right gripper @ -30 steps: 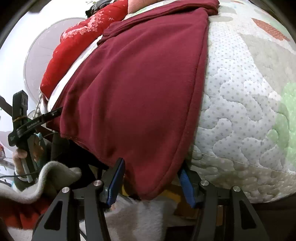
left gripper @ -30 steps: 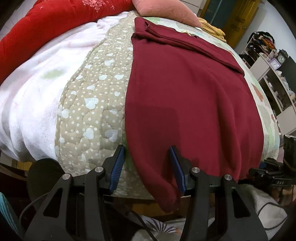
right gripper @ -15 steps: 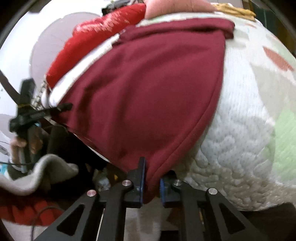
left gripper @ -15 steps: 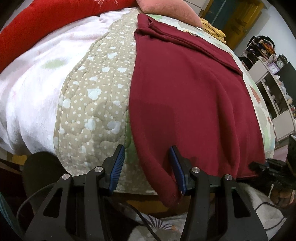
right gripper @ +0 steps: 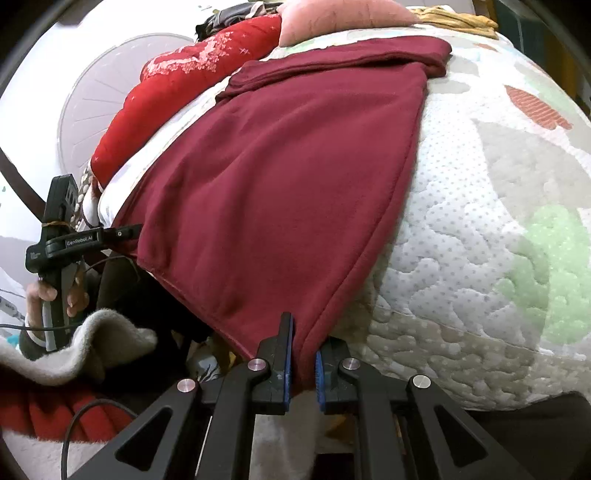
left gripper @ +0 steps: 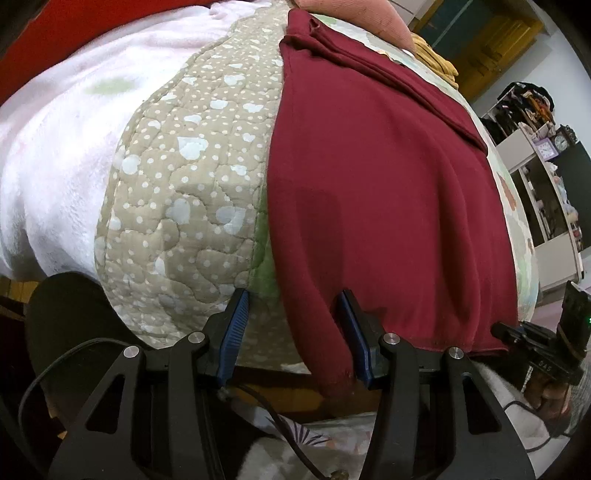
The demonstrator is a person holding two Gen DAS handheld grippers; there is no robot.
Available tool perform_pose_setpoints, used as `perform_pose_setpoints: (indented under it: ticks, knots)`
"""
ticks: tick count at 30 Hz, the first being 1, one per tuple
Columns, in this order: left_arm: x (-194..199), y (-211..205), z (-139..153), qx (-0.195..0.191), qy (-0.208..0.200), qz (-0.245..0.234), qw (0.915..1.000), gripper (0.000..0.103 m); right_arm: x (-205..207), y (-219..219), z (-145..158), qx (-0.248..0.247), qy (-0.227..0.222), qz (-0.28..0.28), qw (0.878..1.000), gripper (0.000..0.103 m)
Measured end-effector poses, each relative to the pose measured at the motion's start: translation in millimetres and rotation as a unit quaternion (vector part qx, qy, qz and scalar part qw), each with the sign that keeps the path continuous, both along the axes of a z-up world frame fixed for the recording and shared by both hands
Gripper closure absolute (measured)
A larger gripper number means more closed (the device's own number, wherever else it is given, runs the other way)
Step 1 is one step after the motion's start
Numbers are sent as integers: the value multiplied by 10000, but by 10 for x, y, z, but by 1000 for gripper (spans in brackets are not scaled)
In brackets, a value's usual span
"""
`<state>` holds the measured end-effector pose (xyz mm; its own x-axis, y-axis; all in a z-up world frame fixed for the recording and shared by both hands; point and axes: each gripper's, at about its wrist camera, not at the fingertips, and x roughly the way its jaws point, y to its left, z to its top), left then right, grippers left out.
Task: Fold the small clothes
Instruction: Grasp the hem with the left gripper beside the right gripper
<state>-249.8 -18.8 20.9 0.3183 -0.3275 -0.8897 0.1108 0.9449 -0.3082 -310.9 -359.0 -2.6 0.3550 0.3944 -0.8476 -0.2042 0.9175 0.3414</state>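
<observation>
The right tongs are pressed nearly together, pinching the lower corner of the dark red garment between their blue pads; the cloth bunches into the narrow gap and hangs a little below the bed edge. The left tongs are spread wide, and the other lower corner of the garment hangs down between them, lying against the inner face of the right-side pad while the left-side pad sits against the quilt, apart from the cloth.

Ahead of both tongs the garment lies spread flat up the bed, its far end folded into a thick band near a pink pillow. To the left of the left tongs the beige dotted quilt gives way to a white fluffy blanket, with a red blanket beyond. To the right of the right tongs the quilt is white with green and grey patches. Far right of the left tongs stands a white shelf with a small clock.
</observation>
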Motion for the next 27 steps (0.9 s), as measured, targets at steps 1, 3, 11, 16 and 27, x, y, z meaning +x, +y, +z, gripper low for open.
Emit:
perform_pose_setpoints:
  ticks: [1,3,11,16,27]
  knots:
    - [3,-4,3,-8,23,11,10000,54,6,-6,-5,40,3,10,10000,94]
    - [18,-13,13,-40,66,67,9999,54,28,-13,-5,194,-30,-15,9998,94]
    - [61,-51,103,-142,-16,137,9998,54,105,19,-88,396,82,-28,9992,73]
    - [102,-119,36,41,-44,69,10000,53,92,47,-63,205,-95,85,9997,85]
    - [103,-34,91,-57,-50,151,9999,89,33,-3,324,722,-585,138,9956,94]
